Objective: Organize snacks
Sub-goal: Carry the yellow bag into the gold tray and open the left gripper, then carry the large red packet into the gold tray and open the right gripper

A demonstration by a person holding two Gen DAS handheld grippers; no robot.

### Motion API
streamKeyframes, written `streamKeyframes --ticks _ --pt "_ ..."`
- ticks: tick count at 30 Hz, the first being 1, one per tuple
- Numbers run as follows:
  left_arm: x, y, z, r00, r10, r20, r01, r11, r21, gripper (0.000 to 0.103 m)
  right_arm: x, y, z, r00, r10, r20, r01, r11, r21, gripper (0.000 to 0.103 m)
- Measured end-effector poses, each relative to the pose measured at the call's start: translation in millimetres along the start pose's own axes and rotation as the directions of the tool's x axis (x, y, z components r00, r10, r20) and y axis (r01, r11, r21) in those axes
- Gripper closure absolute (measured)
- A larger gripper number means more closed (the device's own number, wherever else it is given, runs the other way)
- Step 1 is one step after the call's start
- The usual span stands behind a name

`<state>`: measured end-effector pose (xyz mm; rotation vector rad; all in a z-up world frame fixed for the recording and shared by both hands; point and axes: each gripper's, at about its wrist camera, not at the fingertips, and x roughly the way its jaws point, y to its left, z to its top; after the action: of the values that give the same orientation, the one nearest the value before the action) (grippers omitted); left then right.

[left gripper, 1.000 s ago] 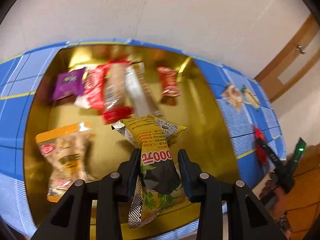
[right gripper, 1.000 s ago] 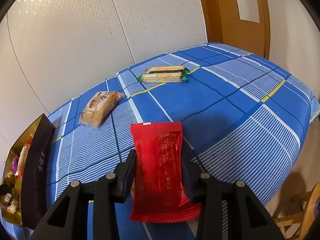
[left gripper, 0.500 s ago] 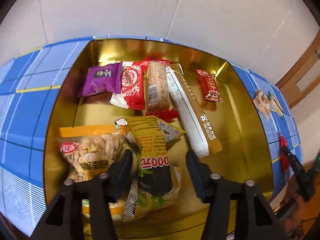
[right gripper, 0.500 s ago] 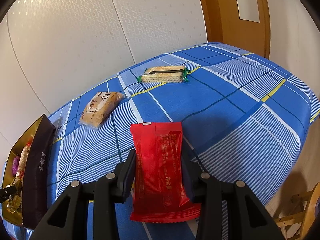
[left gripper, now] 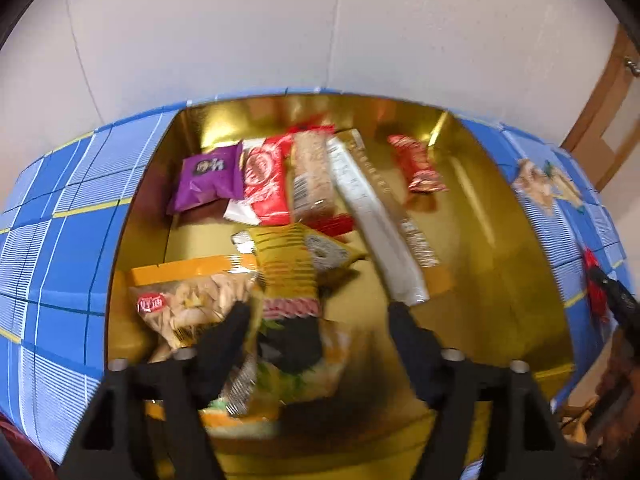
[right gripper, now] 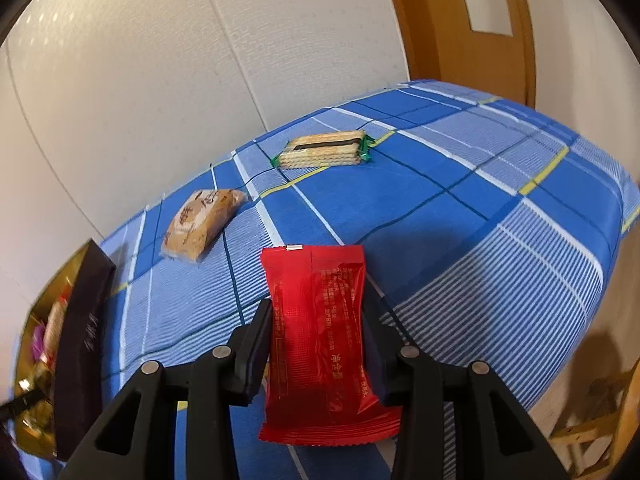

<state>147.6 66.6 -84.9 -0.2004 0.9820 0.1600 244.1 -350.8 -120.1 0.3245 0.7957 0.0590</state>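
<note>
Item: left hand-held gripper point(left gripper: 318, 316). Change: a second ago its jaws were closed on the yellow-and-black snack packet point(left gripper: 290, 276), carried above the gold box point(left gripper: 500, 272); half a second ago they had begun to part; now they are opening wide, pads clear of the wrapper on both sides. Item: yellow-and-black snack packet. Change: formerly gripped; now loose between the spread fingers, lying in the near part of the box, its left side overlapping the pistachio bag point(left gripper: 188, 300). Item: left wrist view. Change: tilted further down into the box and now blurred by motion.
</note>
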Motion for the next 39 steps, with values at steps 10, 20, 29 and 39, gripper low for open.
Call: streamKeyframes --ticks 10,20,29,39 --pt "-29.7 -34.3 -8.2 0.998 -0.030 0.051 0.025 0.996 0.087 0.021 -10.5 -3.1 -4.4 0.993 0.121 0.014 -0.122 0.989 0.081 0.062" --pt "-26.5 -46.8 -16.8 0.998 -0.055 0.041 0.049 0.989 0.142 0.020 -23.9 30.7 -20.0 0.979 0.200 0.026 -0.200 0.980 -0.009 0.062" --pt "-25.8 -46.9 -20.2 0.997 -0.063 0.049 0.055 0.986 0.157 0.019 -42.6 74.3 -34.0 0.971 0.241 0.005 -0.239 0.965 -0.107 0.062" --pt "-31.0 -40.6 -21.0 0.994 -0.090 0.069 0.079 0.986 0.150 0.019 -68.6 146.9 -36.1 0.959 0.284 -0.024 -0.281 0.928 -0.246 0.062"
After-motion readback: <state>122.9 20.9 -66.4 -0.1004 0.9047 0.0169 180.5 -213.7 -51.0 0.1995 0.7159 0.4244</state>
